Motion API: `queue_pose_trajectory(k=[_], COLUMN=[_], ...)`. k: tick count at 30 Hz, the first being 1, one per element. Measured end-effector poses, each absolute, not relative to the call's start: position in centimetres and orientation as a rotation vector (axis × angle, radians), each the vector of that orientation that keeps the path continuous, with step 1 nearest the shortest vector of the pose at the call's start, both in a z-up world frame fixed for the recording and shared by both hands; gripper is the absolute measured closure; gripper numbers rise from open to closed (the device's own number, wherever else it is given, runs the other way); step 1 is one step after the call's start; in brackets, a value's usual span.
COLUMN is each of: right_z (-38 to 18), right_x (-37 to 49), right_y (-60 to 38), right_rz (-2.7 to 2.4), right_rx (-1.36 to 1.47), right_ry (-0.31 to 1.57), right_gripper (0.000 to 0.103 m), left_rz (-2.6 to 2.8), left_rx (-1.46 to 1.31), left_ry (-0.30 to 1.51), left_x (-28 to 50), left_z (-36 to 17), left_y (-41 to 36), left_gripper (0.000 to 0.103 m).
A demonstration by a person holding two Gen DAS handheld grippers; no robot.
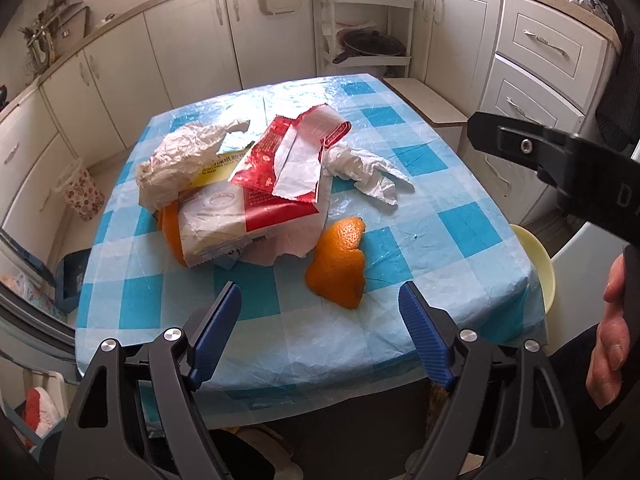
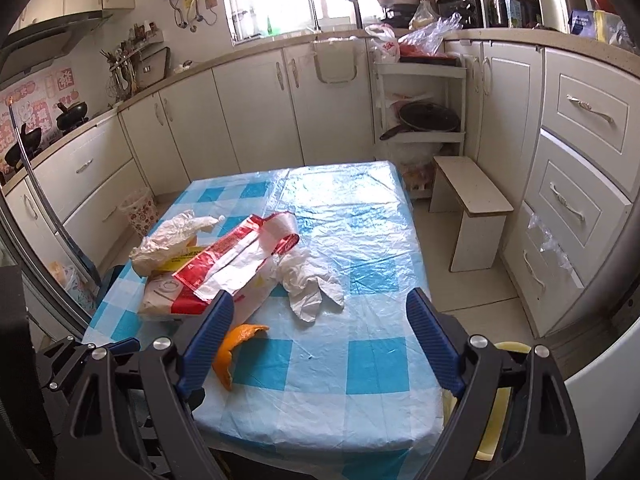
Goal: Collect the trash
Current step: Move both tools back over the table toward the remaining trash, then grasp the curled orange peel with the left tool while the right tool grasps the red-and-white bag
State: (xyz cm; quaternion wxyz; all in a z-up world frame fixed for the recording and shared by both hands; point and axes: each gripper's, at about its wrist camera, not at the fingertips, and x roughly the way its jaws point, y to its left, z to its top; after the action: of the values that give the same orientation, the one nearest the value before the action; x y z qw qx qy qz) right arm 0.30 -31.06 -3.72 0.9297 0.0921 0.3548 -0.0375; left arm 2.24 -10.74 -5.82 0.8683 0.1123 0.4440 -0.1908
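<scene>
Trash lies on a table with a blue-and-white checked cover (image 1: 460,224) (image 2: 360,368). A piece of orange peel (image 1: 340,264) (image 2: 230,350) sits near the front edge. Behind it is a heap of red-and-white wrappers (image 1: 288,160) (image 2: 228,268), a crumpled plastic bag (image 1: 176,164) (image 2: 168,240) and a crumpled white tissue (image 1: 368,172) (image 2: 312,284). More orange peel (image 1: 172,232) pokes out under the heap. My left gripper (image 1: 320,300) is open above the front edge, with the peel just beyond its tips. My right gripper (image 2: 320,312) is open over the table, nothing between its fingers; its body (image 1: 560,160) shows at the right of the left wrist view.
A person's hand (image 1: 612,320) is at the right edge. A pale yellow stool (image 1: 540,264) (image 2: 496,420) stands by the table's right corner. A small wooden bench (image 2: 472,216) and a floral bin (image 2: 140,212) (image 1: 82,194) stand on the floor. Cabinets ring the room.
</scene>
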Motion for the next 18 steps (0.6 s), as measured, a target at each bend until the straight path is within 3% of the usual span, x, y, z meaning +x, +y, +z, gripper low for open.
queue_pose_trajectory(k=[7,18], right_z=[-6.0,-7.8], right_x=[2.8,7.3], right_y=[-32.0,-30.2], right_rz=[-0.093,-0.021], right_rx=[0.221,0.124], right_ry=[0.849,0.944], right_gripper=[0.018,0.018], left_rz=[-0.368,-0.345], left_rx=[0.089,0.141], left_ry=[1.048,1.013], left_x=[4.5,5.4], left_z=[-7.8,-8.9], left_y=[-9.2,-12.0], left_gripper=[0.026,0.028])
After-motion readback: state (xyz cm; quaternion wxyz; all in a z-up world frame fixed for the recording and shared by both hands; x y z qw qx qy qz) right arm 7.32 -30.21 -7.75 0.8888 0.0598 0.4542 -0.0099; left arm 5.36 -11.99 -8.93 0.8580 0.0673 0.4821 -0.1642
